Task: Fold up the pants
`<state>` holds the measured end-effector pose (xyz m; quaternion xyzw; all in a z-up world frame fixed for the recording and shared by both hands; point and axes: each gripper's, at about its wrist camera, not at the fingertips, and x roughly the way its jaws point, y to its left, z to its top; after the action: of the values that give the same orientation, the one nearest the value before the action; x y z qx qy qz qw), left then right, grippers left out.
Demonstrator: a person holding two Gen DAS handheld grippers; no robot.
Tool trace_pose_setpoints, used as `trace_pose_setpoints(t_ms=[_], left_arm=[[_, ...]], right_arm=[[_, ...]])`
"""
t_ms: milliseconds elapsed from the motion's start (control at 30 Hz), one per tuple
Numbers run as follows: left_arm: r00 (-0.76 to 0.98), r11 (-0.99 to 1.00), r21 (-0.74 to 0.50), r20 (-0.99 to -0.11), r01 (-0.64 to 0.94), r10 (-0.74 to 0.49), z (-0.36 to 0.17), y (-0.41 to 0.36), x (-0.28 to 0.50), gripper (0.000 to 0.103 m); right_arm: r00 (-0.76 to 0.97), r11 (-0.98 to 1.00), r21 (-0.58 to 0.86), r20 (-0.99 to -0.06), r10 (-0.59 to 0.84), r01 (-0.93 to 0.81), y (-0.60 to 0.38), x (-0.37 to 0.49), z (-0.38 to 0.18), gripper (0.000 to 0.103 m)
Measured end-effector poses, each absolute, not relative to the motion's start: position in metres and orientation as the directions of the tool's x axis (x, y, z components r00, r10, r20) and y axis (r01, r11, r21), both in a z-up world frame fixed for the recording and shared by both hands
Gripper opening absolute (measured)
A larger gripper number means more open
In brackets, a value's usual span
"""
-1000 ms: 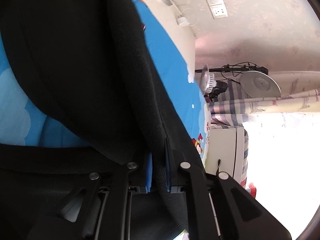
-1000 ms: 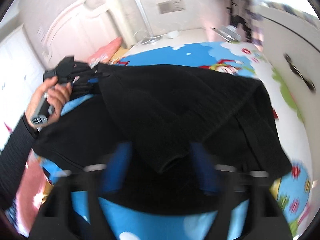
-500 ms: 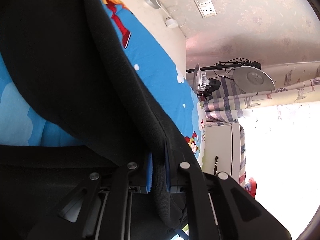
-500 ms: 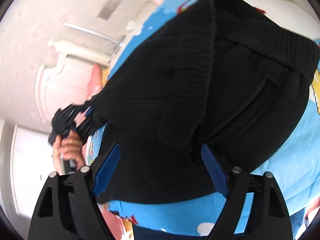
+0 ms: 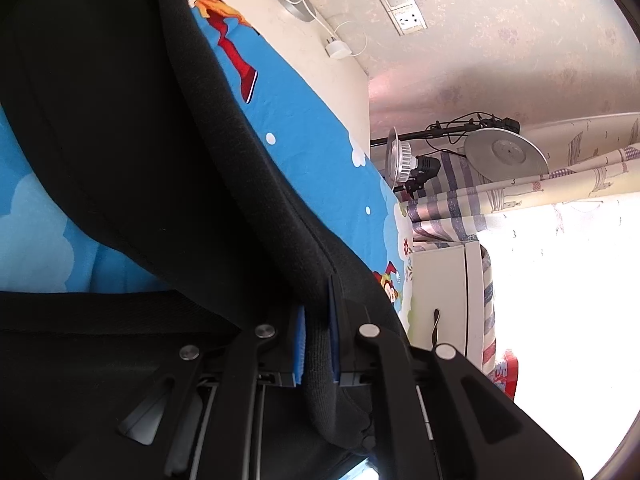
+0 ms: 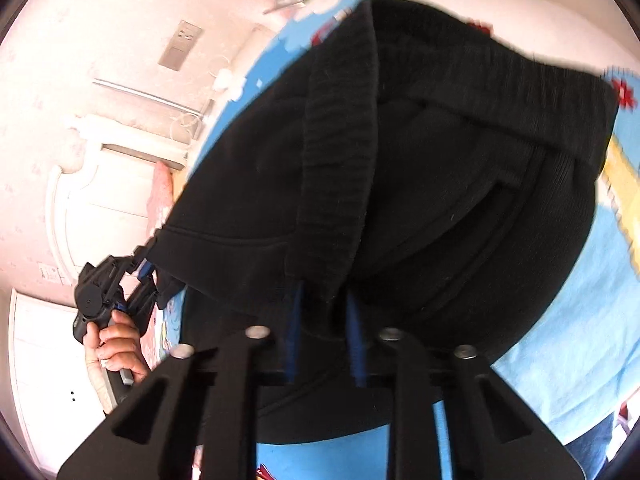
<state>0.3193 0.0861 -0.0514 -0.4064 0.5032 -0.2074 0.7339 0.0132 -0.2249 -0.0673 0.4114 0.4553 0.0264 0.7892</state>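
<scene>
Left gripper: my black two-finger left gripper [image 5: 317,330] is clenched on a thick ribbed edge of the black knitted pants [image 6: 460,184]. The cloth runs straight between the blue pads [image 5: 300,344] and drapes out behind them.
Left hand: in the right wrist view I see the bare hand [image 6: 116,344] wrapped round the handle low at the left edge, with the left gripper [image 6: 150,270] angled up and right into the corner of the fabric.
Right gripper: my right gripper [image 6: 323,334] has its jaws drawn in on a ribbed cuff that hangs down between the blue pads [image 6: 354,340]. I read it as grasping that cuff; the frame is a little blurred.
Pants: they lie bunched and partly doubled over on the blue cartoon-print bedsheet [image 5: 316,136]. The waistband sits at the far side in the right wrist view, and a folded layer is lifted toward both grippers.
Edges: the sheet's edge meets a cream ledge [image 5: 280,40] under the patterned wall [image 5: 500,40]. A white cabinet [image 5: 444,292] stands just beside the bed's far corner.
Open room: bare sheet shows right of the pants in the right wrist view and beyond their ribbed edge in the left wrist view. A round silver lamp on a black stand [image 5: 400,156] and striped curtains [image 5: 460,208] crowd the corner by the bright window [image 5: 560,300].
</scene>
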Motion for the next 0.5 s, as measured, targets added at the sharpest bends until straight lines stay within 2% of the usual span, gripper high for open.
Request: trace_pose_setpoints(t_ms=[300, 500], left_arm=[[0.431, 0.604, -0.795, -0.561, -0.045, -0.706, -0.015, 0.096, 0.284, 0.009], [0.475, 0.668, -0.745, -0.586, 0.003, -0.656, -0.006, 0.078, 0.192, 0.009]], right_arm=[[0.663, 0.698, 0.683, -0.627, 0.408, 0.216, -0.255, 0.02, -0.02, 0.009], [0.708, 0.75, 0.618, -0.637, 0.303, 0.235, -0.299, -0.008, -0.006, 0.009]])
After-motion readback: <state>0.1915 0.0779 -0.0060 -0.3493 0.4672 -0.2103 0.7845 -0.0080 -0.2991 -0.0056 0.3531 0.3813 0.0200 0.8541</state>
